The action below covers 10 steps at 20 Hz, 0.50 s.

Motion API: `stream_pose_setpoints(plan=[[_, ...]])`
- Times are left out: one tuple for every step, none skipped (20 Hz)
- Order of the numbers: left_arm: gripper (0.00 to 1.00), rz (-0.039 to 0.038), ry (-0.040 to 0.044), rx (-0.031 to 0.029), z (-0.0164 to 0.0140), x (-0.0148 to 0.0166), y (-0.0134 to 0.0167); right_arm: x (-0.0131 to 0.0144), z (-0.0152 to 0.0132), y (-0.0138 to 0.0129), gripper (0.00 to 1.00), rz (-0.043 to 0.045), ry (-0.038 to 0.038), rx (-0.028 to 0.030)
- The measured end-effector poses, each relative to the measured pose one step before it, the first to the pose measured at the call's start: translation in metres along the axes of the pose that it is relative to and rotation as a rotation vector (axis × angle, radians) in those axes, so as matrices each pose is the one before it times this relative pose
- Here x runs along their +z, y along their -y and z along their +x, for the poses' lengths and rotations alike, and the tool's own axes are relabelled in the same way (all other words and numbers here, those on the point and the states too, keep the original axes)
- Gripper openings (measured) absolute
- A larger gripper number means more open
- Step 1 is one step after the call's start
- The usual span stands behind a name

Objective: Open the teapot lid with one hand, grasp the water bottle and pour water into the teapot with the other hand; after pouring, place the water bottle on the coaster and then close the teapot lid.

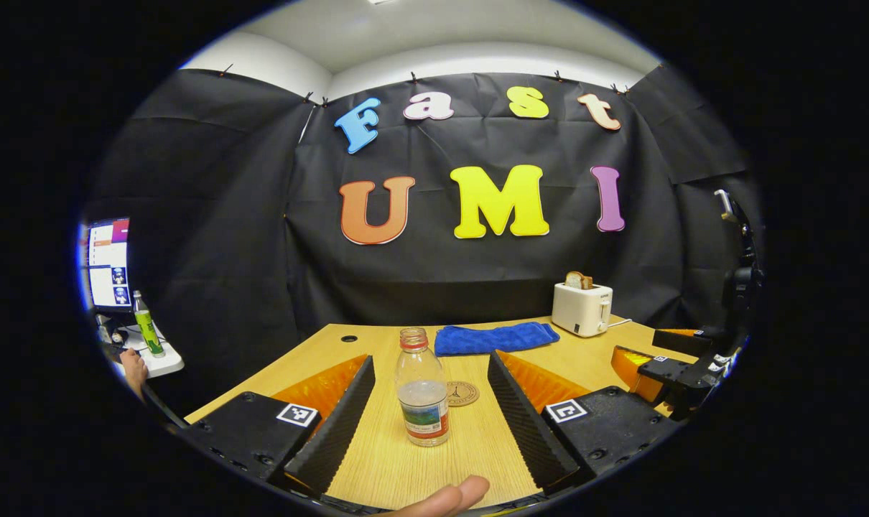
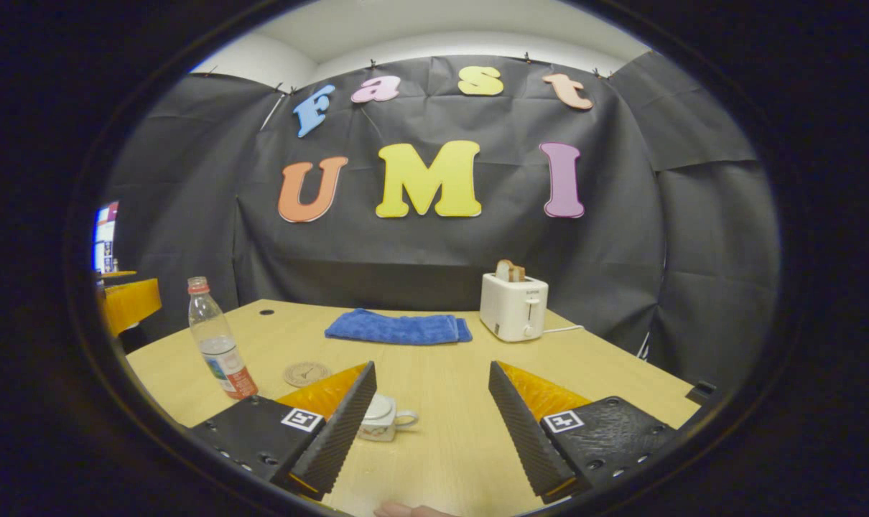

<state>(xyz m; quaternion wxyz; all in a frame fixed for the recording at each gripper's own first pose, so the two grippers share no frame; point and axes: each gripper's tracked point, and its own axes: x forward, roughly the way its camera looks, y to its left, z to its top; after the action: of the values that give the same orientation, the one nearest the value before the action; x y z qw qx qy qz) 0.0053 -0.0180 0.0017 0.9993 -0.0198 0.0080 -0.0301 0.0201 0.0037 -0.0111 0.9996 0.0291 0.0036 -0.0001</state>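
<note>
In the left gripper view my left claw is spread wide, nothing between the fingers touching them. The water bottle stands upright on the desk at frame centre, between the two fingers but apart from both; cap is off, water sits approx. halfway up. The coaster lies flat just right of and behind the bottle, near but not under it. A fingertip shows at the bottom edge. Further back, centre-right: a folded blue cloth, and a white toaster w/ a slice of bread in it. At the right edge I see the right claw coming in over the desk; can't tell its spread from here. Far left: a monitor, a green bottle on a small white stand, and a hand.

In the right gripper view my right claw is also wide, gripping nothing. The teapot, white, lid on, sits lower centre just beside the left-hand finger, partly hidden by it, handle pointing frame right. Bottle at the left of frame, coaster just right of it. Cloth and toaster stand at the back, centre and centre-right.
</note>
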Motion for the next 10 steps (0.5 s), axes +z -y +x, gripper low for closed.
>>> stream_pose_setpoints(plan=[[0.99,0.00107,-0.00643,0.00097,0.0017,-0.00276,-0.00159,-0.00011,0.0044,-0.00486,0.98,0.00148,0.01056,0.00648],[0.99,0.0016,-0.00378,0.00016,0.00105,-0.00251,-0.00061,-0.00305,0.00567,-0.00486,0.95,-0.00094,0.0062,0.00658],[0.99,0.00042,0.00257,-0.00059,0.00234,-0.00103,-0.00188,-0.00311,0.00691,-0.00468,0.95,0.00072,0.00379,0.00769],[0.99,-0.00139,0.0048,0.00132,0.00234,-0.00078,-0.0012,-0.007,0.00904,-0.00477,0.95,-0.00318,-0.0067,0.00624],[0.99,-0.00176,-0.00218,0.00544,0.00352,-0.00359,-0.00159,-0.00682,0.00802,-0.0042,0.95,-0.00063,-0.00636,0.00958],[0.99,-0.00155,-0.01431,0.00236,0.00348,-0.00509,-0.00094,-0.00762,0.00785,-0.00579,0.95,-0.00206,-0.0111,0.00896],[0.99,-0.00077,-0.00872,0.00083,0.00206,-0.00415,-0.00128,-0.00545,0.00727,-0.00311,0.95,-0.00548,-0.00728,0.00527],[0.99,0.00234,-0.00752,0.00068,0.00212,-0.00283,-0.00116,-0.00583,0.0067,-0.00245,0.96,-0.00995,-0.00844,-0.0021],[0.99,0.00186,-0.00847,0.00566,0.00128,-0.00237,-0.00113,-0.00361,0.00578,-0.0015,0.96,-0.00798,-0.00605,-0.00128],[0.99,0.00103,-0.00711,0.00617,0.00164,-0.00224,-0.00232,-0.00529,0.0063,-0.00232,0.97,-0.00872,-0.0105,0.00266]])
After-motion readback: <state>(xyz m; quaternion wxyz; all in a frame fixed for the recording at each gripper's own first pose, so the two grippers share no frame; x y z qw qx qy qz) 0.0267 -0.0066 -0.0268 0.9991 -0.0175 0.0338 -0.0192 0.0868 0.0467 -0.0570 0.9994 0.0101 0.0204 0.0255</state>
